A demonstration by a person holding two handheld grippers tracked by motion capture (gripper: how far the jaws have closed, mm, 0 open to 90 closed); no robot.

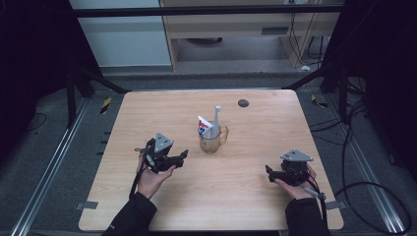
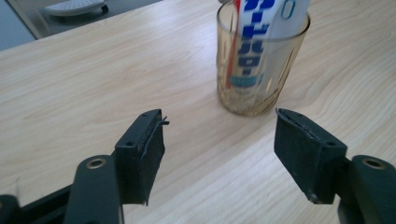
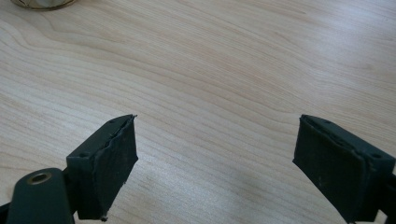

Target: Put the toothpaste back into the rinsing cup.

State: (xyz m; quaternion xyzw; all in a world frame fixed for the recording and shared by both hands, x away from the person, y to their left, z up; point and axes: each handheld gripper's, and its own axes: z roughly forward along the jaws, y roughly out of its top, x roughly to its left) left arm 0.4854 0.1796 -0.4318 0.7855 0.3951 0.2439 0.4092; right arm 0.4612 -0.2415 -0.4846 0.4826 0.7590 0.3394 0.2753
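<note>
Glass mug stands mid-table with a toothpaste tube upright inside. Our left gripper sits just beside it, jaws spread and empty, while our right gripper rests well apart, jaws spread wide over bare wooden table.

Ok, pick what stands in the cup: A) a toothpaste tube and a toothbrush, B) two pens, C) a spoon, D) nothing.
A: the amber cup holds a white tube with blue print, and a toothbrush rises beside it in the high view.
</note>
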